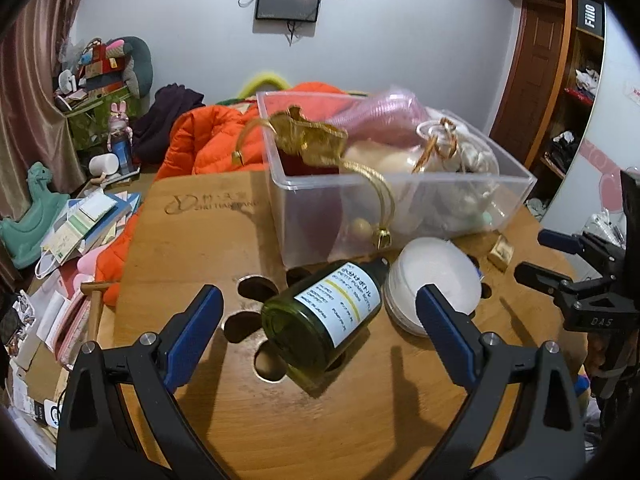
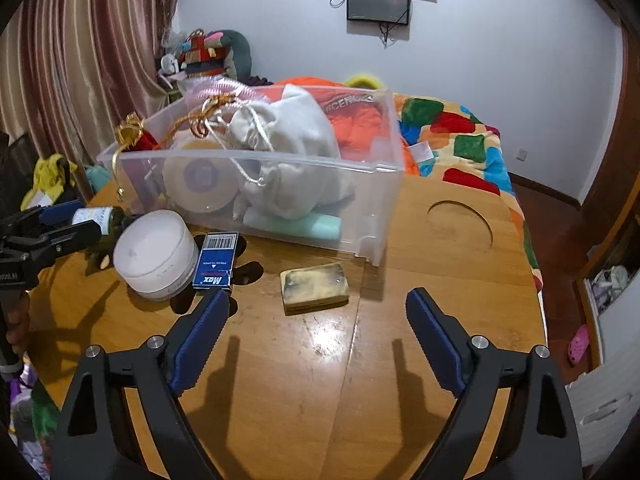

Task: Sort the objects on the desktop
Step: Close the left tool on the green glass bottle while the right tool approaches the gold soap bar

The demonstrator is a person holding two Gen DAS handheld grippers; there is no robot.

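Note:
A clear plastic bin (image 1: 516,178) (image 2: 384,168) stands on the round wooden table (image 1: 192,240) (image 2: 440,280), holding a white cloth bag (image 2: 296,136), a gold and red pouch (image 1: 308,140) and other items. A green glass bottle (image 1: 316,320) lies on its side between the open fingers of my left gripper (image 1: 320,304), not touched. A white round jar (image 1: 436,276) (image 2: 158,252) sits beside it. A blue Max box (image 2: 216,260) and a yellowish marbled block (image 2: 314,282) lie ahead of my open, empty right gripper (image 2: 318,312).
Flower-shaped holes (image 1: 252,292) cut the table top, and a round cutout (image 2: 460,224) lies at the right. An orange jacket (image 1: 208,140) and colourful blanket (image 2: 460,140) cover the bed behind. Papers and boxes (image 1: 80,224) clutter the left side.

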